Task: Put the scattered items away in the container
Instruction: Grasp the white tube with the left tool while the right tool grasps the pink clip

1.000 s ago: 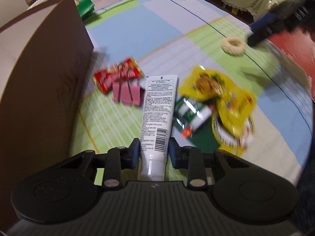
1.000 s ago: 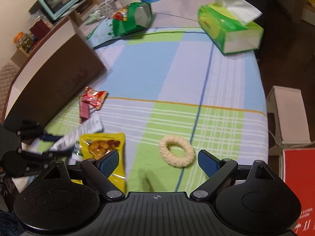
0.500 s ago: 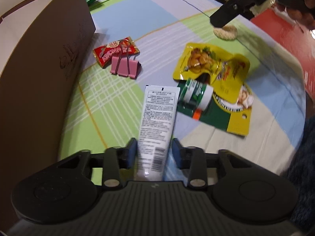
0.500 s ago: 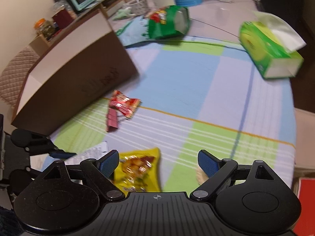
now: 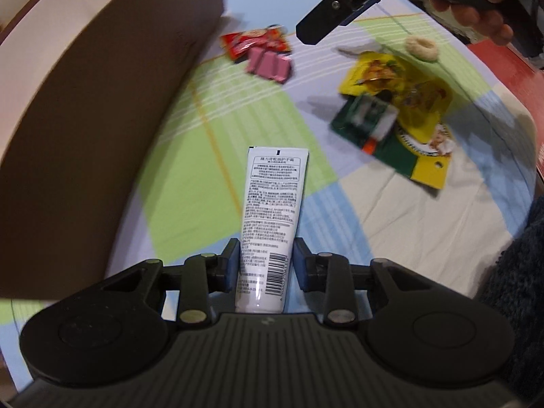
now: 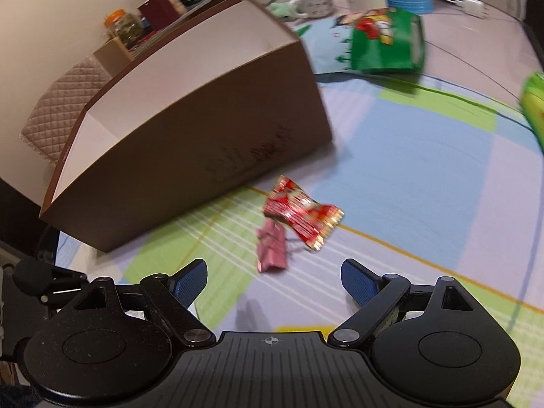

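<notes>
The brown box stands left. The left gripper clamps the white tube, now lifted off the cloth. The right gripper, fingers spread and empty, has swung over the pink clip.

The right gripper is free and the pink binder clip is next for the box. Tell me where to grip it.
Grip the pink binder clip across its folded body from above, fingers on the two flat faces. It lies flat on the cloth, touching the red snack packet, so come from the near side, away from the packet.
</notes>
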A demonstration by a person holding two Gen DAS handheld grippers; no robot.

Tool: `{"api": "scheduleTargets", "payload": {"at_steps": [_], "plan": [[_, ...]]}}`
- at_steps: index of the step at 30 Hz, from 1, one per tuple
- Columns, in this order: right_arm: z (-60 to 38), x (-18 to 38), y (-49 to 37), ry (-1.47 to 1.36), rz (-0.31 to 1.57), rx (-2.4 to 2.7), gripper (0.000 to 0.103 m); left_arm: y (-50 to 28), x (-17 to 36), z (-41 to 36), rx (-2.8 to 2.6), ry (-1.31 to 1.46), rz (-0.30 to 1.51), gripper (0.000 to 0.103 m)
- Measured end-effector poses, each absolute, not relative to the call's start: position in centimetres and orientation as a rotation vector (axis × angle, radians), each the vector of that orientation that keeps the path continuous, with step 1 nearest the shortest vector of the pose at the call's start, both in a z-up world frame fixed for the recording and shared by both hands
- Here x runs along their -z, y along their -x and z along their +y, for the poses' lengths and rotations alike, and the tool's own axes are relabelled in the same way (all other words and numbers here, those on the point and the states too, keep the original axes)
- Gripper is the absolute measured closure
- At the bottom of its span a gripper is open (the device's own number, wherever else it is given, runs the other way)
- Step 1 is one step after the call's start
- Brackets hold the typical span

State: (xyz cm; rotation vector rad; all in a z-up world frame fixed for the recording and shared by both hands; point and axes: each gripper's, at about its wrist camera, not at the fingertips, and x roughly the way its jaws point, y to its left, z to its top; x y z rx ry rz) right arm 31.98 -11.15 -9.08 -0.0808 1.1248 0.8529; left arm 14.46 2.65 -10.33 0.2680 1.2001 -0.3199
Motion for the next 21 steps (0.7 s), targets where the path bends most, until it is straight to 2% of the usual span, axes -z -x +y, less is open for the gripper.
{"api": "scheduleTargets", "payload": {"at_steps": [2,3,4,5,10,11,12,14,16,18,19,21], "plan": [[-10.2,9.4,-32.3,0.095,1.121,-0.860,0.014,-14.3,10.3,3.3,0.295,-0.257,1.200,0.075],[-9.8,9.6,-32.4,0.102,1.121,-0.863,0.021,-14.3,10.3,3.5,0.286,-0.248,1.200,0.075],[-9.5,9.8,-32.6,0.104,1.123,-0.864,0.031,-14.3,10.3,3.7,0.278,-0.240,1.199,0.074],[-9.3,10.0,-32.7,0.104,1.127,-0.862,0.048,-14.3,10.3,3.9,0.269,-0.232,1.198,0.074],[-8.3,11.3,-33.2,0.101,1.145,-0.854,0.051,-14.4,10.4,4.4,0.239,-0.195,1.193,0.071],[-8.1,11.5,-33.3,0.100,1.149,-0.852,0.076,-14.4,10.4,4.5,0.233,-0.187,1.194,0.069],[-8.1,11.7,-33.3,0.098,1.155,-0.851,0.092,-14.5,10.4,4.5,0.227,-0.180,1.194,0.069],[-8.4,11.8,-33.1,0.097,1.165,-0.853,0.096,-14.6,10.5,4.7,0.207,-0.169,1.195,0.060],[-8.8,11.5,-32.5,0.108,1.165,-0.868,0.097,-14.7,10.6,4.8,0.200,-0.164,1.196,0.059],[-9.4,11.0,-31.9,0.111,1.168,-0.881,0.097,-14.7,10.5,4.7,0.203,-0.158,1.198,0.065],[-9.7,10.7,-31.5,0.110,1.167,-0.883,0.097,-14.7,10.4,4.6,0.208,-0.153,1.197,0.074],[-10.4,10.1,-30.9,0.106,1.165,-0.884,0.097,-14.6,10.4,4.3,0.210,-0.171,1.201,0.074]]}}
